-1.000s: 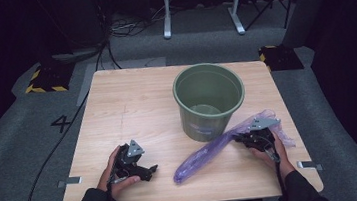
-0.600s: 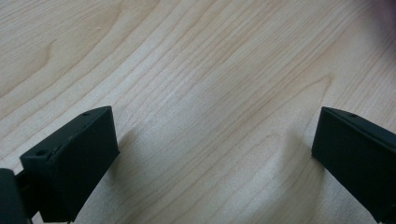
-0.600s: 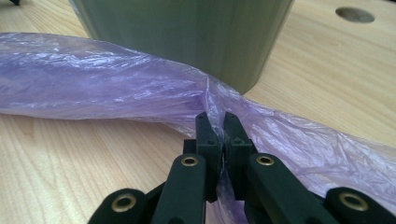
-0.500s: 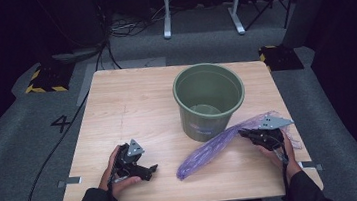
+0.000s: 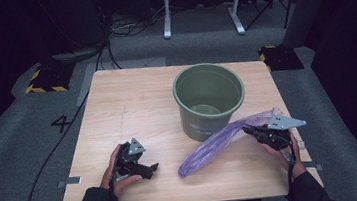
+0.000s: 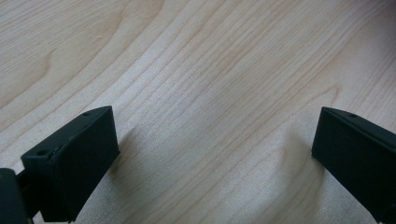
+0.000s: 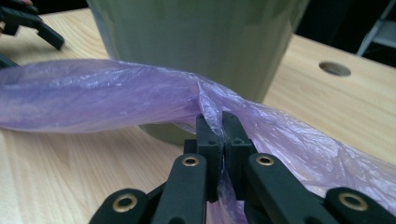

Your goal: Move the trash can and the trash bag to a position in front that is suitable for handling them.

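At the lower right of the high view, the right claw (image 5: 248,131) is clamped tight on a thin, crumpled purple plastic bag (image 5: 216,145), whose free length trails toward the lower centre over the light wooden desk (image 5: 132,105). Just above it in the frame stands the round olive-green plastic bucket (image 5: 209,99), empty as far as can be seen. The left claw (image 5: 151,168), at the lower left, hangs with its jaws wide and nothing between them. The step in hand looks like lifting the bag to line the bucket. Next, the left claw probably needs to pinch the bag's rim so both can spread its mouth.
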Action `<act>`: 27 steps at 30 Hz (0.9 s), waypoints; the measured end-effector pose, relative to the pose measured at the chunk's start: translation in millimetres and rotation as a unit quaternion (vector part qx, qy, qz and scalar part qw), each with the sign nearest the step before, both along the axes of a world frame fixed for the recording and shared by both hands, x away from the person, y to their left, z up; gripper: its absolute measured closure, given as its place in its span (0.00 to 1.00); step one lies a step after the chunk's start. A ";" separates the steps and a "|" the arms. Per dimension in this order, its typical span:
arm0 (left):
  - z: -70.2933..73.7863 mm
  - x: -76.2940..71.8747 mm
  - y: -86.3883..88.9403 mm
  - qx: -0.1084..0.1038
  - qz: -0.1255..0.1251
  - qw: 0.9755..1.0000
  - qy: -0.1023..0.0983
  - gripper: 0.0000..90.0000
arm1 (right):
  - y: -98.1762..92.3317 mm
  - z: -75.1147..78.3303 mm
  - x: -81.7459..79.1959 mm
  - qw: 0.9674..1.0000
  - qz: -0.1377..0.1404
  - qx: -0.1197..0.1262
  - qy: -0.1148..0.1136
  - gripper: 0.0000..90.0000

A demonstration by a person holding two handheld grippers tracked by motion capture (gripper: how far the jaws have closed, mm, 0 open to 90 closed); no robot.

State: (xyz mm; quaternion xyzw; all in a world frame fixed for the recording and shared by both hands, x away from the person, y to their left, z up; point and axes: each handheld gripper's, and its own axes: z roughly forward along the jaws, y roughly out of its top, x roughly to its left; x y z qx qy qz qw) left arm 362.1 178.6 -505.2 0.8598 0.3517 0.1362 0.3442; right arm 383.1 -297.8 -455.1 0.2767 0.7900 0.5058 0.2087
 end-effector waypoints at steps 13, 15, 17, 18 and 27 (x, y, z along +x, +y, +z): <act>0.0 0.0 0.0 0.000 0.000 1.000 0.000 0.00 | 1.2 24.8 -11.3 0.999 0.016 0.036 -0.037 0.99; 0.0 0.0 0.0 0.000 0.000 1.000 0.000 0.00 | 1.0 29.4 -13.0 0.998 0.016 0.042 -0.042 0.99; 0.0 0.0 0.0 0.000 0.000 1.000 0.000 0.00 | 1.1 32.5 -13.4 0.998 0.019 0.047 -0.046 0.99; 0.0 0.0 0.0 0.000 0.000 1.000 0.000 0.00 | 1.6 33.4 -13.4 0.998 0.019 0.047 -0.048 0.99; 0.0 -0.1 0.0 0.000 0.001 1.000 0.000 0.00 | 3.2 52.0 -24.2 0.996 0.016 0.051 -0.070 0.99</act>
